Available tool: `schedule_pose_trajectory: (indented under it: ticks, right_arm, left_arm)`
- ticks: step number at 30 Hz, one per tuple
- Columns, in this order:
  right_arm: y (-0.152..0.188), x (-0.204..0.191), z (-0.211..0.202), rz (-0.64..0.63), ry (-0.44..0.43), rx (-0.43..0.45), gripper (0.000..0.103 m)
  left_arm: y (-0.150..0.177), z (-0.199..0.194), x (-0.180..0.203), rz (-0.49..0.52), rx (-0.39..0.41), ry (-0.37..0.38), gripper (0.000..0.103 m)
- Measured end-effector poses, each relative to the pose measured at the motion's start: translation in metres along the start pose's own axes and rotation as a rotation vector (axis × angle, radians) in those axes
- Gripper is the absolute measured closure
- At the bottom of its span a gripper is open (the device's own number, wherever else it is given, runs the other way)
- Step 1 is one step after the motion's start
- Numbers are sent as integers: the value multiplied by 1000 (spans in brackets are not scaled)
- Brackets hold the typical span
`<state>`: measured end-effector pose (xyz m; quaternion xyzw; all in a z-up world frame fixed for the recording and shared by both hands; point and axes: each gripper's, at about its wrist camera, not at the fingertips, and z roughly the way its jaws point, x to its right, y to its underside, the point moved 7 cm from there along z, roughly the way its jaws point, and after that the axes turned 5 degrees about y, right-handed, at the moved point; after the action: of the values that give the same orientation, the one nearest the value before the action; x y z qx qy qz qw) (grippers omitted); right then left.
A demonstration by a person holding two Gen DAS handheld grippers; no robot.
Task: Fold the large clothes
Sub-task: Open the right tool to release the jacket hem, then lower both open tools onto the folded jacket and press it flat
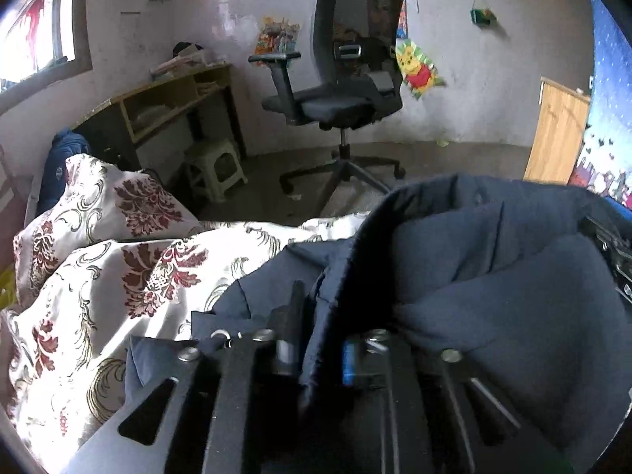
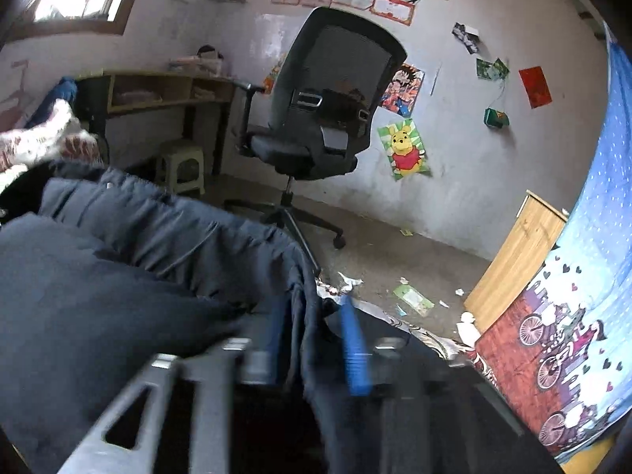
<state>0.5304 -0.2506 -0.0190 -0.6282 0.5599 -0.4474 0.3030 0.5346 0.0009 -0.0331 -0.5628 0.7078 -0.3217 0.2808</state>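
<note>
While both grippers gripped it, the navy jacket (image 1: 493, 276) filled each frame's lower centre, above the floral bedspread (image 1: 98, 276). Left gripper (image 1: 316, 328), right gripper (image 2: 316, 316): jaws clamped on its edge. Judged soft, padded, bulky, slippery; hold at hems.

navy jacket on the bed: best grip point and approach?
Grip the jacket by its edge hem, coming from the near side, level with the quilt. The padded body is too bulky; the hem is thin and folds between jaws. Both the left gripper and right gripper already pinch such edges.
</note>
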Motion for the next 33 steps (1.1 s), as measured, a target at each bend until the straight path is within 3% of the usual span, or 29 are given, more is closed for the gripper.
schedule_pose_trajectory:
  ticks: [1,3,5,8,12,14,17,25,29,33]
  right_arm:
    - [-3,5,-8,25,-11,31,32]
    - [-7,12,-19,42,-20,48,30]
    - [-6,14,-33,41,-57,51,27]
    - [1,13,-56,40,-133,55,18]
    - [21,-1,-80,13,-272,23,14]
    - [32,-11,-79,0,-321,-25,14]
    - [40,-25,-68,-47,-317,-68,14]
    - [36,-22,-10,57,-284,-184,12]
    - [39,-5,10,112,-233,-224,12]
    - [46,2,27,156,-254,-275,9]
  left_arm:
    - [-3,-9,-2,-7,42,-9,44]
    - [-11,-31,-5,-20,138,-42,9]
    - [-17,-53,-3,-14,222,-17,8]
    - [-12,-72,9,56,235,24,8]
    - [20,-82,32,166,186,164,8]
    - [38,-76,42,207,132,193,8]
    - [47,-52,45,230,63,149,8]
    - [14,-8,23,47,18,90,6]
    - [16,0,17,12,-8,85,5]
    - [20,12,19,19,-42,99,1]
